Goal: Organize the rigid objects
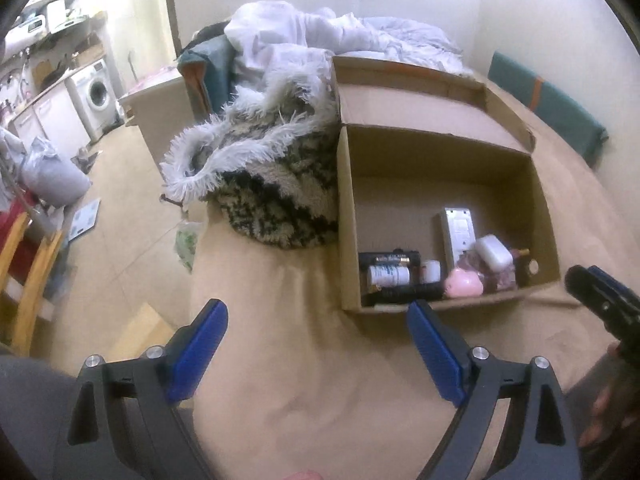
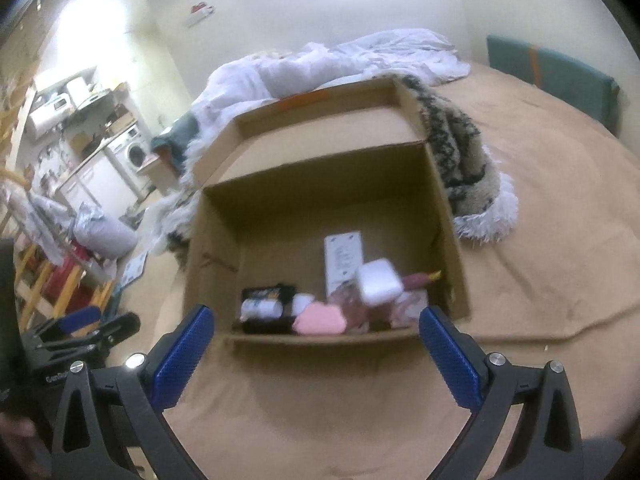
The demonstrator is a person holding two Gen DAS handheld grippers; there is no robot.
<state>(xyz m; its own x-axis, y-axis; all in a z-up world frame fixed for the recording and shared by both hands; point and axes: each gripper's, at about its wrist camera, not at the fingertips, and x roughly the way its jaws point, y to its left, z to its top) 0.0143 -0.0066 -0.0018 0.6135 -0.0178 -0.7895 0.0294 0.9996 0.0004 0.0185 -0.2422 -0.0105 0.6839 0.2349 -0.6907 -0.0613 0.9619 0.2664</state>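
An open cardboard box (image 1: pixel 348 216) (image 2: pixel 452 216) stands on a tan bedcover. Inside lie several rigid objects: black battery packs (image 1: pixel 390 258) (image 2: pixel 268 294), a white bottle (image 1: pixel 388 276), a pink object (image 1: pixel 464 284) (image 2: pixel 320 318), a white flat device (image 1: pixel 458 232) (image 2: pixel 344 256) and a white block (image 1: pixel 494 252) (image 2: pixel 378 282). My left gripper (image 1: pixel 316 312) is open and empty, just before the box's near left corner. My right gripper (image 2: pixel 316 320) is open and empty, at the box's near wall. The right gripper also shows in the left wrist view (image 1: pixel 600 292), and the left gripper in the right wrist view (image 2: pixel 92 324).
A shaggy black-and-white rug (image 1: pixel 272 184) (image 2: pixel 460 148) and a white duvet (image 1: pixel 304 36) (image 2: pixel 320 64) lie beside and behind the box. A teal cushion (image 1: pixel 548 100) (image 2: pixel 548 68) is at the back right. The bed's edge drops to the floor on the left, with wooden chairs (image 1: pixel 28 280).
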